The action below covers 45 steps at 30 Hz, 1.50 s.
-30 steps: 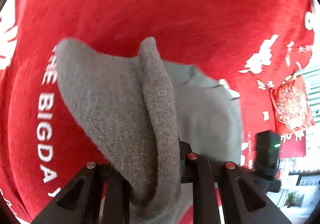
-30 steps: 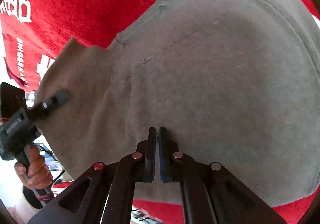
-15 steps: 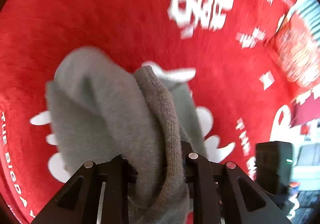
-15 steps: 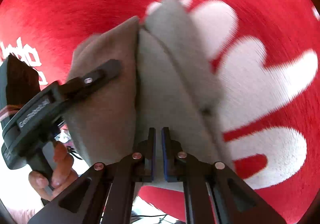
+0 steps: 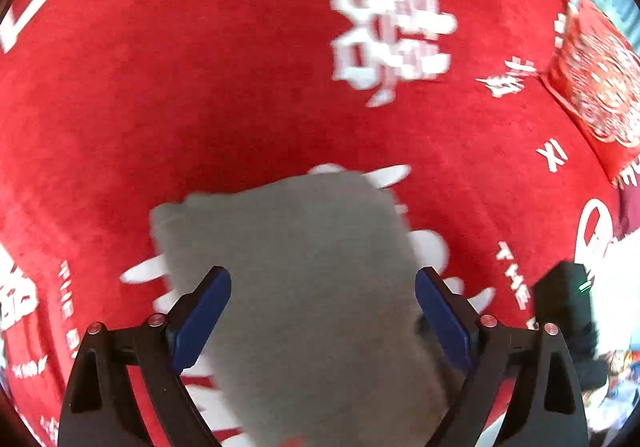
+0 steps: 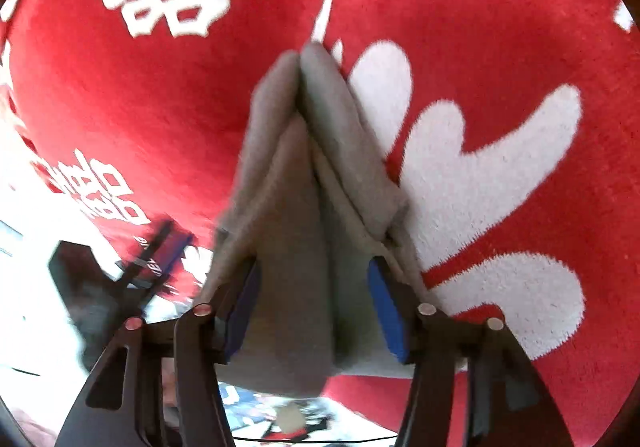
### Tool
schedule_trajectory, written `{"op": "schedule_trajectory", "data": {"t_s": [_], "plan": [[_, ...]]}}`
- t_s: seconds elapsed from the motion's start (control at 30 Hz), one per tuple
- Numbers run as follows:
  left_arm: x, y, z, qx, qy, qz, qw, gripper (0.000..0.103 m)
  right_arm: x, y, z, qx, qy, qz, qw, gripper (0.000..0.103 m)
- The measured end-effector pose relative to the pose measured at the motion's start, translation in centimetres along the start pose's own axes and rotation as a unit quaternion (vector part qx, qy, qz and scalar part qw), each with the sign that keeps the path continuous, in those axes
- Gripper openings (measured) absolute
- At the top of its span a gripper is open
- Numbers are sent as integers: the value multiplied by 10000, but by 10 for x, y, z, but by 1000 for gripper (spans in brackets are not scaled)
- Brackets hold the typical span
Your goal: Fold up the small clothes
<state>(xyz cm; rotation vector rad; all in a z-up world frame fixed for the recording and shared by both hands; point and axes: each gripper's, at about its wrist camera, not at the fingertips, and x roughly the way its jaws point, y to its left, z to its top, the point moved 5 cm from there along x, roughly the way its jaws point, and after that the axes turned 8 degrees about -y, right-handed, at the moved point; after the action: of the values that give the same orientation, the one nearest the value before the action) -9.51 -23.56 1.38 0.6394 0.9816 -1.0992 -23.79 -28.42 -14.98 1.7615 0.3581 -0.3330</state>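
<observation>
A small grey knit garment (image 5: 304, 271) lies folded on the red cloth (image 5: 200, 87) with white lettering. My left gripper (image 5: 323, 305) hangs above it, pointing steeply down. Its jaws are opening wide and its blue pads (image 5: 204, 311) stand clear of the fabric on both sides. In the right wrist view the same garment (image 6: 304, 175) shows stacked folded layers. My right gripper (image 6: 316, 307) straddles its near edge. Its jaws are opening too, and the cloth sits loose between the pads (image 6: 386, 311). The left gripper (image 6: 160, 251) shows there as a blur at the lower left.
A red patterned cushion (image 5: 600, 87) lies at the far right of the cloth. The black body of the other gripper (image 5: 568, 311), with a green light, stands at the right edge. Beyond the cloth's near edge is bright floor with clutter (image 6: 280, 419).
Both grippers held the grey garment shut and carried it across the red cloth. Now both have let go and stand open, and the garment rests folded on the cloth.
</observation>
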Motion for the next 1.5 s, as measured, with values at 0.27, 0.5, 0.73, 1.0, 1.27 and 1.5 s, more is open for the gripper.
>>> {"op": "schedule_trajectory", "data": {"t_s": [0.27, 0.5, 0.73, 1.0, 1.27, 1.5], "plan": [[31, 87, -73, -811, 893, 626, 9907, 94, 13, 27, 25, -423, 658, -158, 9968, 68], [37, 85, -94, -765, 945, 554, 9910, 94, 21, 43, 3, -1604, 922, -1387, 9729, 18], [36, 87, -112, -544, 979, 449, 9927, 95, -2, 16, 4, -1781, 535, -2186, 9579, 44], [14, 74, -127, -302, 1135, 444, 9921, 94, -23, 48, -25, -2161, 129, -2184, 9515, 44], [34, 54, -162, 220, 1462, 285, 9886, 95, -21, 5, -41, -1880, -664, -2954, 9343, 32], [19, 46, -161, 930, 1538, 201, 9835, 94, -52, 13, -78, -1274, -1681, -3055, 9285, 45]]}}
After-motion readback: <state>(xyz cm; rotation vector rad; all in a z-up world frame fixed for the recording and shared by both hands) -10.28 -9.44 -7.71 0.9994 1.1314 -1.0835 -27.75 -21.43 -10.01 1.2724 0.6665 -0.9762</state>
